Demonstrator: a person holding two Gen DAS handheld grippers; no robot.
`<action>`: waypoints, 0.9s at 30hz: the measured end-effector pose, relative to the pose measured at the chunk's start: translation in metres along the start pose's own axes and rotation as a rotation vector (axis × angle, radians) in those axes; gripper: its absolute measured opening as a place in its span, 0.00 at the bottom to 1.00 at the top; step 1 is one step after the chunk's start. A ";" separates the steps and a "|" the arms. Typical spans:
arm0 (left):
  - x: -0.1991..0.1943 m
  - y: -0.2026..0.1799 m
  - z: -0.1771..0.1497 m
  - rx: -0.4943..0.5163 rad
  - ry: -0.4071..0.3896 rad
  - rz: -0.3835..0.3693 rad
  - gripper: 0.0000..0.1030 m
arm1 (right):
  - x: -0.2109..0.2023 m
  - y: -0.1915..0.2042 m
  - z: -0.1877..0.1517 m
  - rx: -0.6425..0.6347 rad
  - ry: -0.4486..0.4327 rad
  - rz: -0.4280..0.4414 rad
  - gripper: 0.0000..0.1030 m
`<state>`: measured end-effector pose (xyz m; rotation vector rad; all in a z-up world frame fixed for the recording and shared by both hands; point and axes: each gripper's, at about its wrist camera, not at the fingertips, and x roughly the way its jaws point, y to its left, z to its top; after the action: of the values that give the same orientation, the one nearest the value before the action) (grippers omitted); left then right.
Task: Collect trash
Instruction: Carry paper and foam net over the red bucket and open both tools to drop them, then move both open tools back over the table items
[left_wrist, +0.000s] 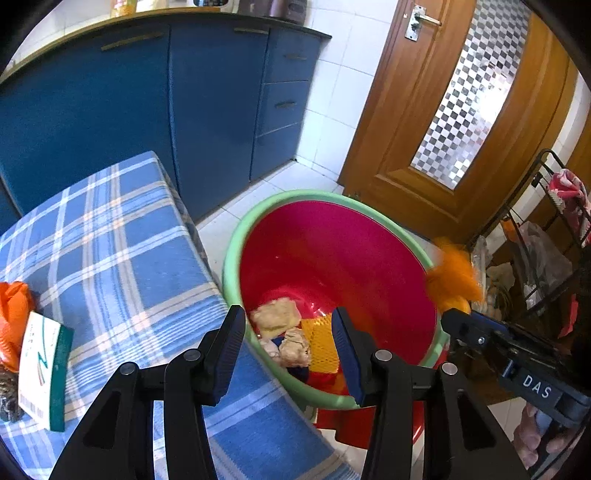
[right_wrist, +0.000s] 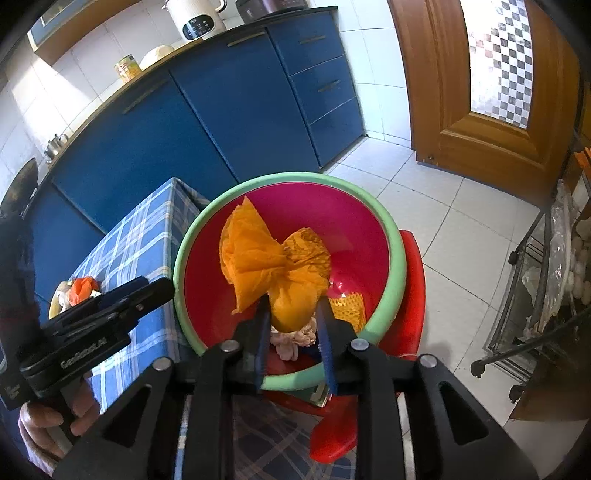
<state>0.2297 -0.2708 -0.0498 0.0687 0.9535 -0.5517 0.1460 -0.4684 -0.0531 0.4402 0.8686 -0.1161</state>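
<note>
A red basin with a green rim (left_wrist: 236, 236) (right_wrist: 391, 236) stands on a red stool beside the table. It holds crumpled beige paper (left_wrist: 275, 317), a yellow mesh piece (left_wrist: 323, 345) and other scraps. My right gripper (right_wrist: 291, 314) is shut on an orange plastic bag (right_wrist: 266, 258) and holds it above the basin; the bag shows blurred in the left wrist view (left_wrist: 452, 275). My left gripper (left_wrist: 288, 354) is open and empty over the basin's near edge. On the table lie a white-and-green box (left_wrist: 42, 369) and an orange bag (left_wrist: 13, 314).
The table has a blue plaid cloth (left_wrist: 122, 258) (right_wrist: 140, 236). Blue cabinets (left_wrist: 147, 110) stand behind it. A wooden door (left_wrist: 443, 129) is at the right. A black wire rack (right_wrist: 535, 295) with bags stands on the tiled floor at far right.
</note>
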 end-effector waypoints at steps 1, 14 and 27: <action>-0.002 0.001 0.000 -0.002 -0.003 0.002 0.48 | 0.000 0.001 0.000 0.001 -0.002 0.001 0.34; -0.050 0.023 -0.012 -0.058 -0.063 0.030 0.48 | -0.025 0.022 -0.010 -0.032 -0.039 0.026 0.39; -0.121 0.083 -0.041 -0.160 -0.109 0.197 0.49 | -0.056 0.066 -0.036 -0.079 -0.053 0.067 0.39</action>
<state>0.1834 -0.1367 0.0060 -0.0111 0.8701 -0.2934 0.1023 -0.3981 -0.0098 0.3903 0.8024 -0.0315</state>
